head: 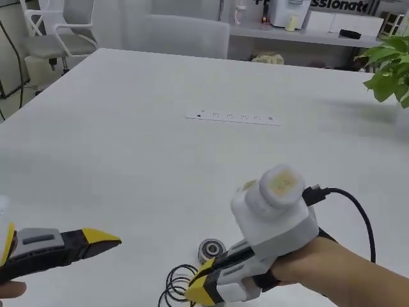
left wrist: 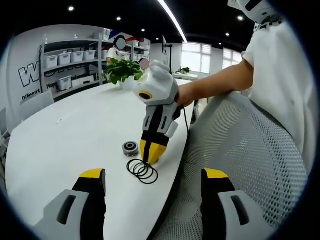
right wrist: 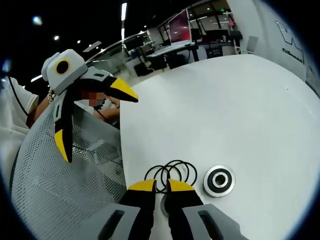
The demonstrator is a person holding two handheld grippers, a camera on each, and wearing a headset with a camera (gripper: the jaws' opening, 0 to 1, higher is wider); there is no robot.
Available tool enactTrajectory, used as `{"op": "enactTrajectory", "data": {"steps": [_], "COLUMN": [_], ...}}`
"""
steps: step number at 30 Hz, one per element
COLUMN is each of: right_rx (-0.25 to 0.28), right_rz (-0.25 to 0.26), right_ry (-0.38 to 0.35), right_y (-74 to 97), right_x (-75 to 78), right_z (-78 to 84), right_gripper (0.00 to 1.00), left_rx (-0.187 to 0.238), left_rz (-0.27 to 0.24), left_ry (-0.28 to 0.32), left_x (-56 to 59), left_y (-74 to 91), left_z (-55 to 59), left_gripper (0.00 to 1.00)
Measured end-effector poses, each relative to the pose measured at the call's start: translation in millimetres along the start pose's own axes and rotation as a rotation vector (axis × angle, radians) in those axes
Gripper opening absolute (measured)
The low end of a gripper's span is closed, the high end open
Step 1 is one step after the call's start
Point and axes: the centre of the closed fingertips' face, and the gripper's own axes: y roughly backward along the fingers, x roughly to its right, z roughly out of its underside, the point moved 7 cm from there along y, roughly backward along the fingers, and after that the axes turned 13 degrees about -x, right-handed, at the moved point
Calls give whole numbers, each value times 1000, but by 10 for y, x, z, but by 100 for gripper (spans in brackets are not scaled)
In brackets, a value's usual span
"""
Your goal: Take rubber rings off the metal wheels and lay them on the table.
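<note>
The white table (head: 128,128) has a smooth, matt top, with a long white power strip (head: 233,117) lying across its middle, and a grey mesh chair (left wrist: 240,150) stands at its near edge. The left gripper (left wrist: 154,173) hovers off that edge, jaws spread wide and holding nothing; its black fingers end in yellow tips. The right gripper (right wrist: 161,186) points steeply down at the tabletop with its yellow tips drawn almost together, only a thin slit between them. The tips sit at the rim of the ring pile (I cannot tell whether they pinch anything). The rubber rings (right wrist: 170,176) are thin black hoops, about four of them, lying flat and overlapping in a loose cluster close to the table's near edge. Just beside them, not touching, the metal wheel (right wrist: 219,181) lies flat on its side with its axle upright and its bore facing up. It is a round, shiny steel disc with a dark band around a bright hub, and being round it has no long axis along the table.
</note>
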Motion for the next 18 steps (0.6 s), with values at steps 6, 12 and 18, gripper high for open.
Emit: {"op": "enactTrajectory", "data": {"steps": [6,12,18], "right_rx": [45,90,141], "right_rz": [9,25,40], "right_ry": [-26,-46,-47], "right_y": [78,171,267], "right_x": [44,84,88], "right_z": [-39,-81,-143], "right_gripper": [7,8,11], "left_rx": [-4,2,12], "left_rz": [5,5,9], "left_ry": [1,4,7], "left_x": [9,11,20], "left_y": [-5,0,2], "left_z": [9,9,-2], "left_gripper": [75,75,75]}}
